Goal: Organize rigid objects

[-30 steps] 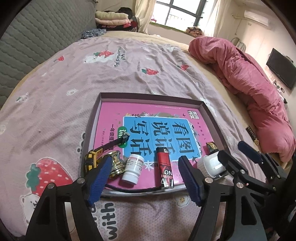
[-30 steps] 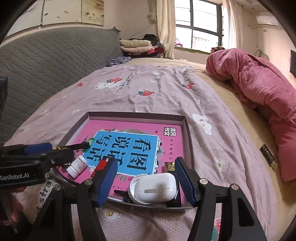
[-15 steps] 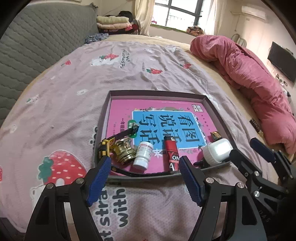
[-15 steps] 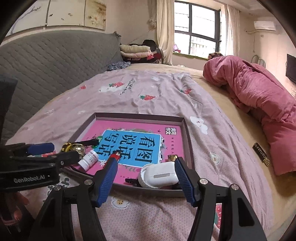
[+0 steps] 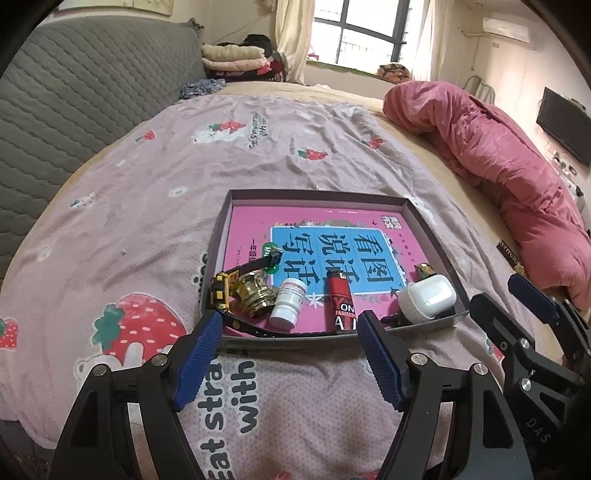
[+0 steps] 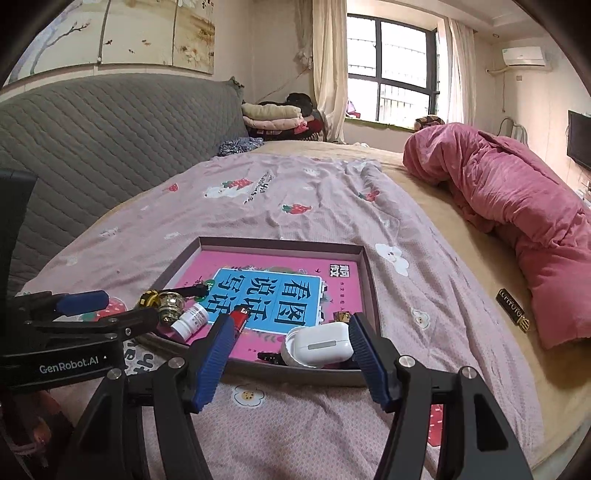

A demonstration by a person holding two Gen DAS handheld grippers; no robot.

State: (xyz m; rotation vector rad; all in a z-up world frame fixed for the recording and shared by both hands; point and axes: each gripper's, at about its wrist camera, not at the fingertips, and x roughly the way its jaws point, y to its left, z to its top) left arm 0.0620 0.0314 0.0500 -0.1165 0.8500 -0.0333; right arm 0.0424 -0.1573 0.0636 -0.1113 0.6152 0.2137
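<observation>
While both grippers (image 5: 290, 345) (image 6: 291, 343) gape empty, the tray (image 5: 314, 195) mid-frame holds book (image 5: 332, 243), lighter (image 5: 341, 302), bottle (image 5: 290, 301), earbud case (image 5: 430, 297); only the right view shows a painted wall panel (image 6: 110, 33) upper left.

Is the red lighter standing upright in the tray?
No, the red lighter lies flat on the pink book inside the tray.

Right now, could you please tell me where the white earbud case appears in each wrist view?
Left wrist: the white earbud case lies in the tray's near right corner, right of the red lighter.
Right wrist: the case sits low centre, just beyond the open right gripper.
Shared landmark: the pink book lining the tray.
</observation>
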